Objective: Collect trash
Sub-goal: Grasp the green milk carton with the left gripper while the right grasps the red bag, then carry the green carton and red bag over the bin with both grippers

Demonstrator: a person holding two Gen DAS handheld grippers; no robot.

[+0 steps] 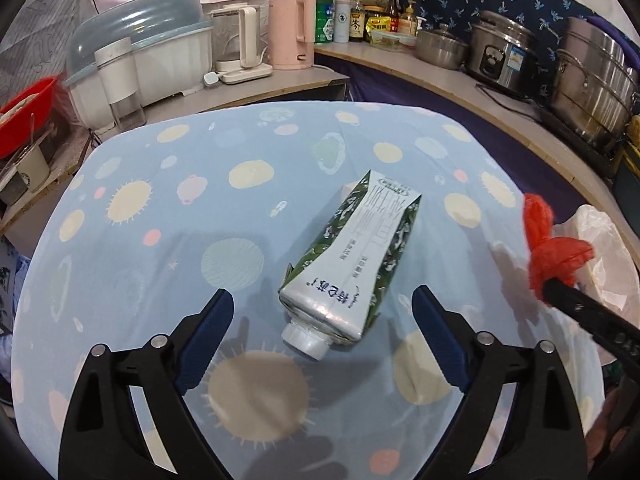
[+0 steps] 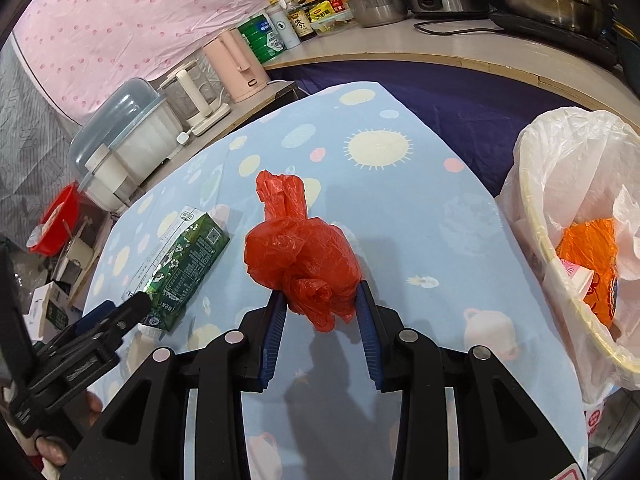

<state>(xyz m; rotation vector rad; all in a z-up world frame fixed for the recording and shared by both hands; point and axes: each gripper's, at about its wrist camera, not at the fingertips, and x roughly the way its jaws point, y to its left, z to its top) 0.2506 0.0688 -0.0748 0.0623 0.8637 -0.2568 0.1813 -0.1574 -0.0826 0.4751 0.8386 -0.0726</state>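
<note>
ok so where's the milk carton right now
The milk carton lies on its side on the blue tablecloth, between the open left gripper's fingers, left of the red bag.

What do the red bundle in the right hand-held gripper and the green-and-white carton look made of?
Red bundle: thin plastic film, slightly glossy, judging by its crinkles, knot and translucent edges. Green-and-white carton: probably coated paperboard, with folded seams, printed faces, a soft sheen and a white, likely plastic, cap.

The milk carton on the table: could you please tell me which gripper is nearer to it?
Left. The left gripper is open with its jaws on either side of the milk carton, at the cap end. The right gripper is off to the carton's right, shut on the red plastic bag.
</note>
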